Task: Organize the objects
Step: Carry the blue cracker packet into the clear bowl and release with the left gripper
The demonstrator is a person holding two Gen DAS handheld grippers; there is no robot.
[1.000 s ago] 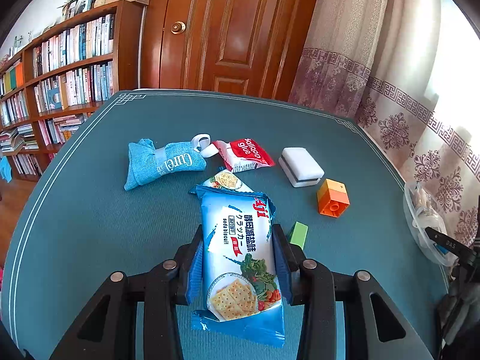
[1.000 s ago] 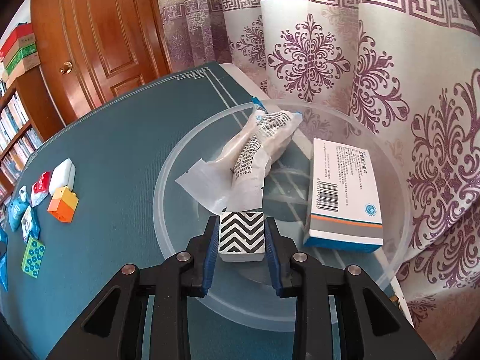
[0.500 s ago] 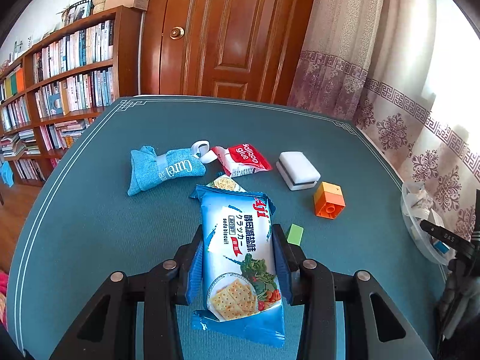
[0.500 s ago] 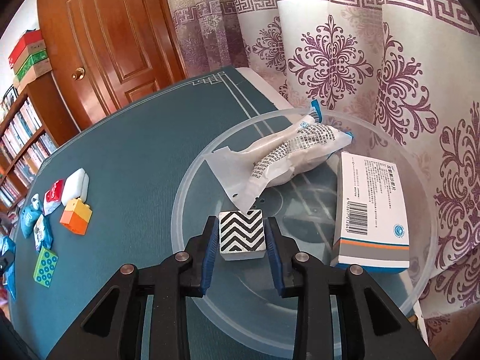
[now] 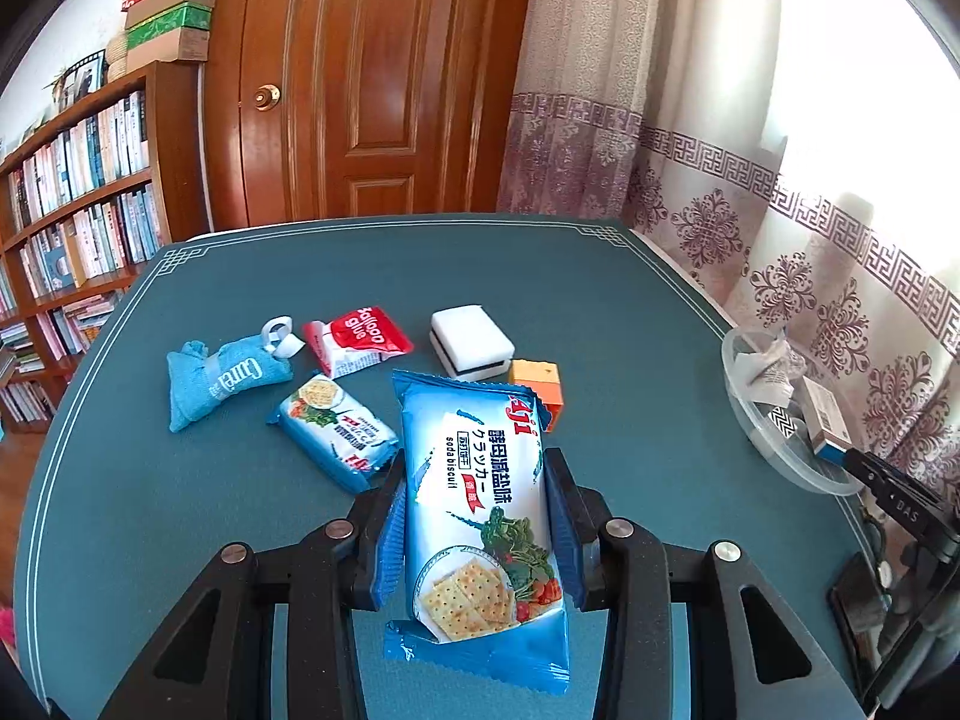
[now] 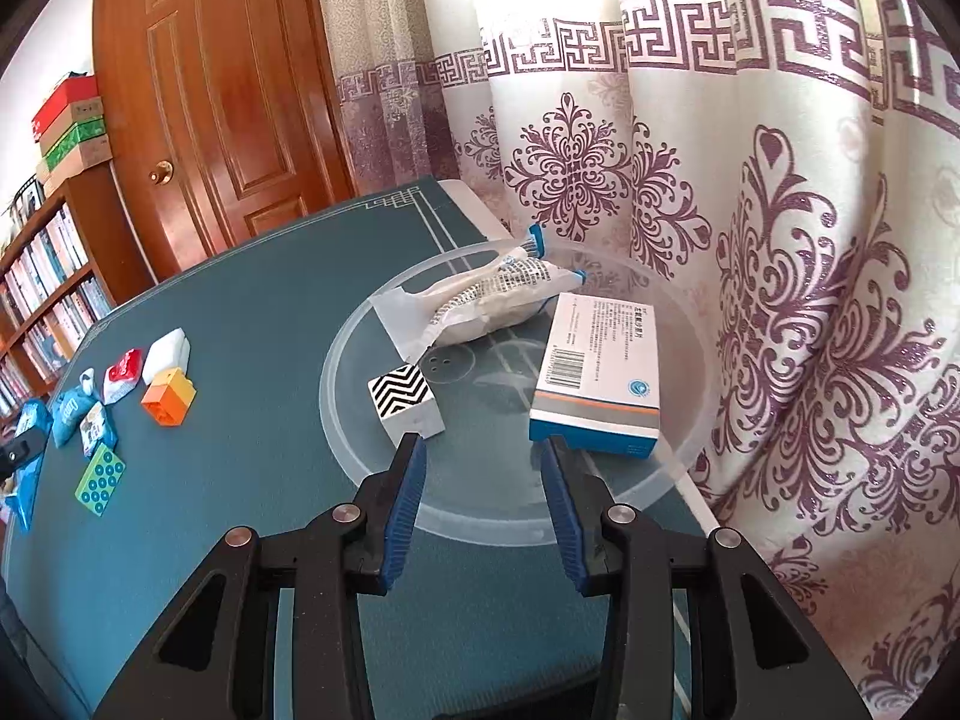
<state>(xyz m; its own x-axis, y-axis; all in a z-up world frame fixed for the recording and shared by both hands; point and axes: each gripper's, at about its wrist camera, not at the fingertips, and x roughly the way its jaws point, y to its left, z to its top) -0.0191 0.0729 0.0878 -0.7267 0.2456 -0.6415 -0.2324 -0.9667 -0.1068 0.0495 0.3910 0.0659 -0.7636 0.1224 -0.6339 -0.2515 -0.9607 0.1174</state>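
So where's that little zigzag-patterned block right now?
In the right wrist view the zigzag block sits inside the clear plastic bowl at its left rim, just ahead of the open jaws, with the medicine box to its right.

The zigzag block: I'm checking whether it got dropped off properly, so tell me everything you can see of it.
The zigzag block is a small cube with a black-and-white chevron top and plain pale sides. It sits upright in the clear bowl, near its left rim, apart from the medicine box and the white packet. The right gripper is opening just behind it, with nothing between its jaws.
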